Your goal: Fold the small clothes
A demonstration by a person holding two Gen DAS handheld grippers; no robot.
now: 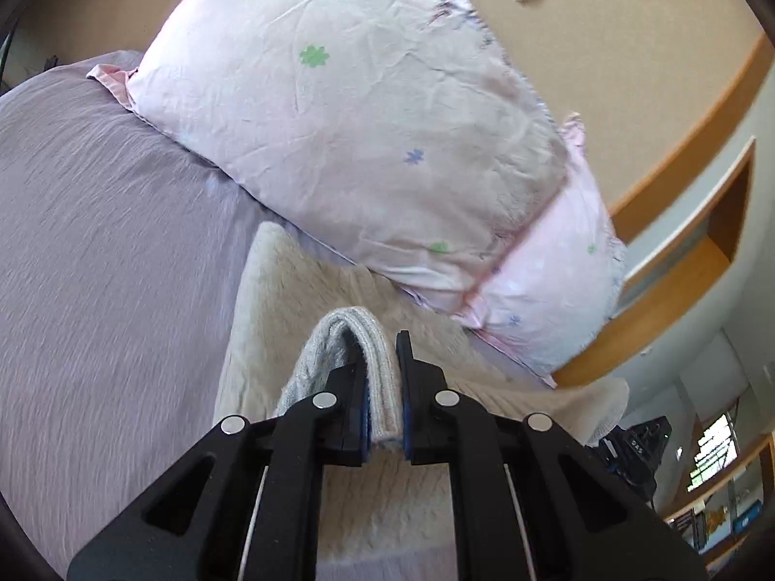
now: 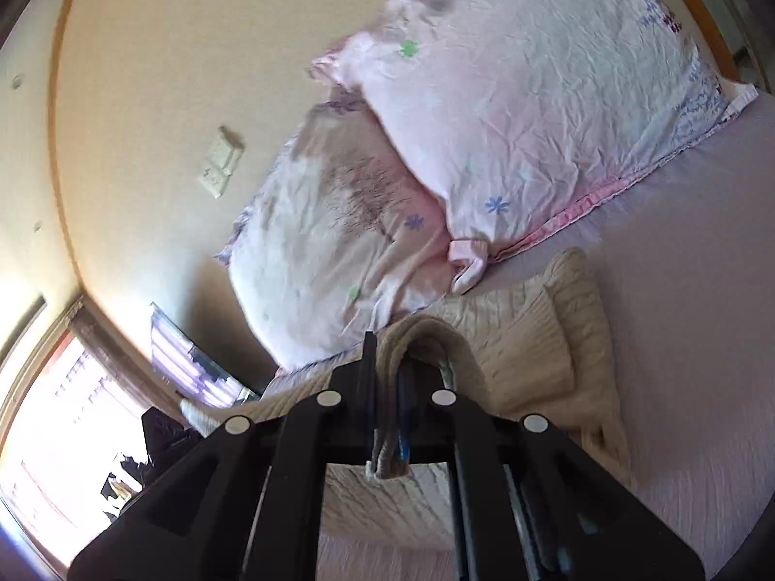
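The cream-coloured, cable-knit sweater (image 1: pixel 300 290) lies spread on the lilac ribbed bedspread (image 1: pixel 97 242), directly under and ahead of both tools. In the left wrist view, the left gripper (image 1: pixel 385 387) is clenched on a folded hem of the garment: a doubled, ribbed edge arches up between its black fingers (image 1: pixel 348 387) and pokes out past the tips, while the rest of the knit spreads out below and to either side. Ahead and to the right of this gripper, a pale pink pillow with small green and blue flowers (image 1: pixel 348 111) rests touching the far edge of the knit.

In the right wrist view, the right gripper (image 2: pixel 387 387) is likewise grasping the same cream sweater (image 2: pixel 523 339); a thick loop of ribbed hem curves over the right finger, and its end hangs pinched between the two. The body of the garment stretches ahead and to the right. Beyond it sit two overlapping pink pillows (image 2: pixel 533 97).
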